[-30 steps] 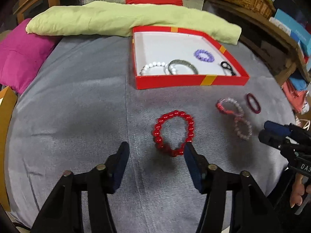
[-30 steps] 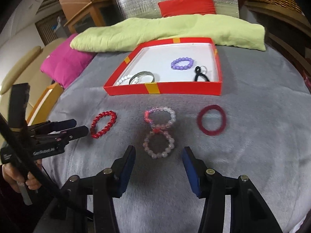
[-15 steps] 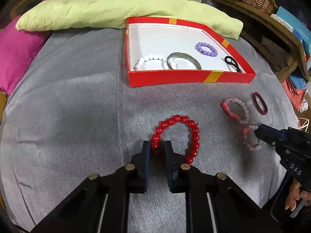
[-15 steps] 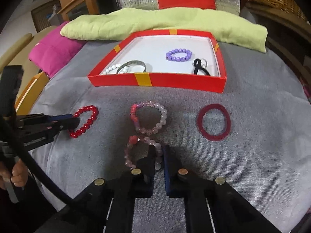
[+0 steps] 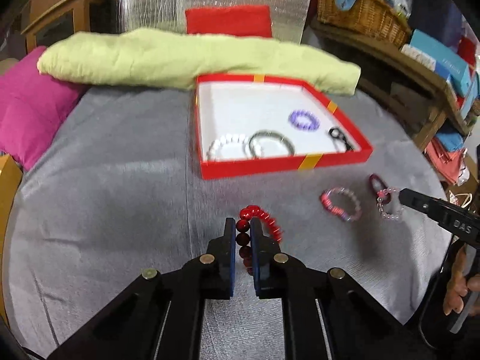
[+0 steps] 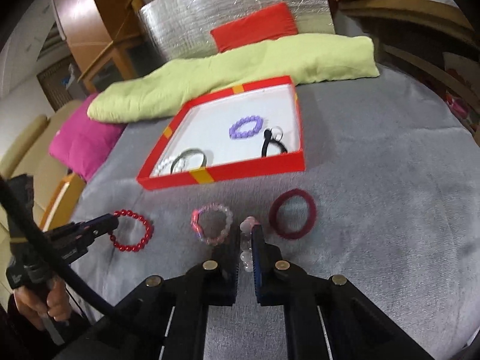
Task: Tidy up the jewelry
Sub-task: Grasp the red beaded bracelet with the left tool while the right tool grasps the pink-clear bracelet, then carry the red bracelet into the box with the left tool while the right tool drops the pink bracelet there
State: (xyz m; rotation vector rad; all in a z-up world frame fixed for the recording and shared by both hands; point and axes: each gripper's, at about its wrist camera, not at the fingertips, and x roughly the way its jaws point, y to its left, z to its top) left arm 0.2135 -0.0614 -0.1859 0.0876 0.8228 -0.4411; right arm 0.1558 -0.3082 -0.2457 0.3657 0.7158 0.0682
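Observation:
My left gripper [image 5: 242, 225] is shut on a red bead bracelet [image 5: 264, 219] and holds it off the grey cloth; it also shows in the right wrist view [image 6: 132, 230]. My right gripper [image 6: 246, 231] is shut on a pale pink bead bracelet [image 6: 247, 240], which hangs from its tip in the left wrist view [image 5: 388, 205]. A pink and clear bead bracelet [image 6: 211, 223] and a dark red hair band [image 6: 292, 213] lie on the cloth. The red box [image 6: 222, 174] holds a purple bracelet [image 6: 246, 126], a white bead bracelet, a metal bangle and a black band.
A green cushion [image 5: 180, 60] lies behind the box and a magenta pillow [image 5: 24, 105] at the left. A wooden shelf with a wicker basket [image 5: 360, 6] stands at the right. The grey cloth [image 5: 105, 195] covers the table.
Both grippers went from open to shut on their bracelets and then lifted them off the cloth. The red and pale pink bracelets now hang from the tips.

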